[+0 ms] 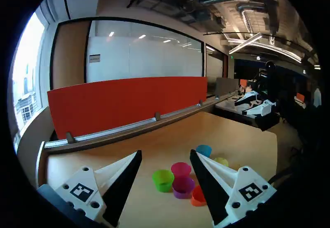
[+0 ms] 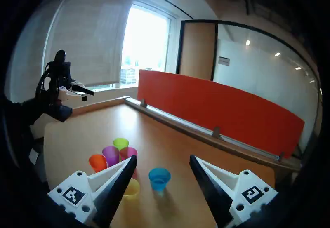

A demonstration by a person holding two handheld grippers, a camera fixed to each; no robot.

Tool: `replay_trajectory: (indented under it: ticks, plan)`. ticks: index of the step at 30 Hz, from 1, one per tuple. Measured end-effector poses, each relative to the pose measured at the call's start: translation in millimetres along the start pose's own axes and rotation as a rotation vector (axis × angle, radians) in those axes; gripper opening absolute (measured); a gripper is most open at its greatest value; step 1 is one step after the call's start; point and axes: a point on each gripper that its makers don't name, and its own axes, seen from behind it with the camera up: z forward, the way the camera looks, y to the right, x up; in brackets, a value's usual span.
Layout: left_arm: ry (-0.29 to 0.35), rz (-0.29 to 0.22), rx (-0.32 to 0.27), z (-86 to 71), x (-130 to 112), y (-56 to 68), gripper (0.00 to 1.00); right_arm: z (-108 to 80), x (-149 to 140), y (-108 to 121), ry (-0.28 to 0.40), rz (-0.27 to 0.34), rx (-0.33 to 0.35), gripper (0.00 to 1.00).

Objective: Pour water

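Surface: we're over a light wooden desk [image 1: 185,133] with an orange divider [image 1: 123,100] along its far edge.
Room: an office, with a bright window [image 2: 144,46] top centre in the right gripper view.
Cups: green cup [image 1: 163,179], pink cup [image 1: 181,169], purple cup [image 1: 183,186] and orange cup [image 1: 198,196] are bunched at bottom centre. The blue cup [image 1: 203,149] and yellow cup [image 1: 221,161] sit just beside them.
Open room: there's bare desk all around the bunch, and its edge runs down the right.
Left gripper [image 1: 165,152]: fingers spread wide, holding nothing, up off the desk.
Right gripper [image 2: 163,158]: same deal, wide and empty, with the blue cup showing between its fingers.
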Motion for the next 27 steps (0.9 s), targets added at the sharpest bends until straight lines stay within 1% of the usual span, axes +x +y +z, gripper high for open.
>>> replay_trajectory:
  ticks: [8,17,20,23,27]
  plan:
    - [-0.026,0.023,-0.014,5.8,-13,-0.9,0.86,5.1,-12,2,-0.037,-0.011,0.012,0.99]
    - [-0.084,0.055,-0.034,15.1,-36,-1.0,0.86,13.2,-31,6,-0.075,-0.013,0.019,1.0]
    - [-0.106,0.067,-0.043,18.5,-45,1.0,0.86,15.8,-37,7,-0.083,-0.01,0.023,0.99]
    - [-0.127,0.08,-0.05,22.8,-55,2.9,0.86,18.6,-40,9,-0.091,-0.008,0.025,1.0]
    - [-0.157,0.095,-0.048,30.3,-69,2.0,0.86,23.2,-46,9,-0.103,-0.008,0.034,0.99]
